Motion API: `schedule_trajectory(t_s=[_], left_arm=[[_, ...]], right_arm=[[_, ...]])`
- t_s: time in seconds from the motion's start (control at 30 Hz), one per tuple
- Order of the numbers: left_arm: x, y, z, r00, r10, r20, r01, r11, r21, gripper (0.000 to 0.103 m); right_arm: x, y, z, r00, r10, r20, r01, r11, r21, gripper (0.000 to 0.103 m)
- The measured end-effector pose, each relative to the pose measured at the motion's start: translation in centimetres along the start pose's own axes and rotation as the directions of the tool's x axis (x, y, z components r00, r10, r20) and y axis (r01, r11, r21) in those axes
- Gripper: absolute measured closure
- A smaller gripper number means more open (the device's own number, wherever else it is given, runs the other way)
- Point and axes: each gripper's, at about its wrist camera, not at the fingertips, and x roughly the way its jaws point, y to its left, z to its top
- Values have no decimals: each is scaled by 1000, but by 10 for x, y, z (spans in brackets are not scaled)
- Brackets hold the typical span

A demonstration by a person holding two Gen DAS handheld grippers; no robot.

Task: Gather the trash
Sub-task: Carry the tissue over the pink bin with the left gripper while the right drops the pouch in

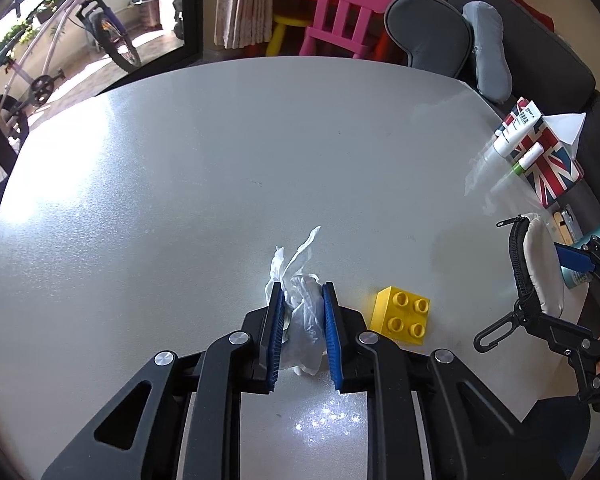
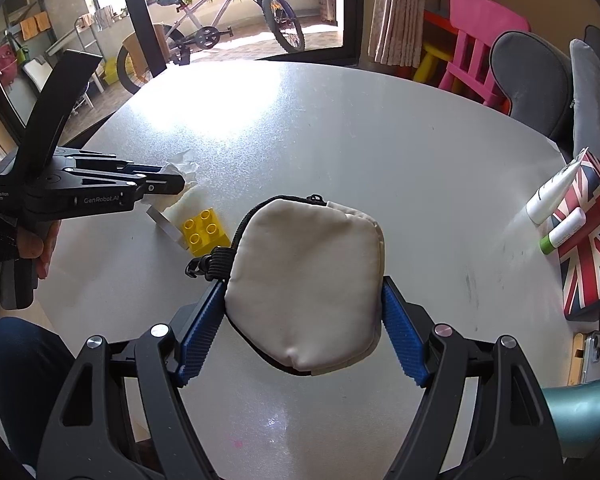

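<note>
tissue pinched, pouch held ready over the table (image 1: 180, 200)

right gripper (image 2: 302, 328) clamped the white pouch (image 2: 308, 276) wide; left gripper (image 1: 302, 308) sat narrow on the crumpled tissue (image 1: 300, 312), left of the yellow brick (image 1: 404, 314). best move, i reckoned: lift straight, keep the squeeze, clear the brick.
</note>
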Motion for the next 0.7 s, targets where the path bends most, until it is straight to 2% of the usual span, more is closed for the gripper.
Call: schedule_trajectory(t_s=[0.37,0.7], left_arm=[[-64,-10,-28,994,8,107,-12,999,39,84],[-119,-30,-63,983,-18,185,2,996,84,84]], right_arm=[[-33,17,-5,998,-8,60,9,1000,-18,27],[-74,30,-27,994,-10,112,14,999,-37,27]])
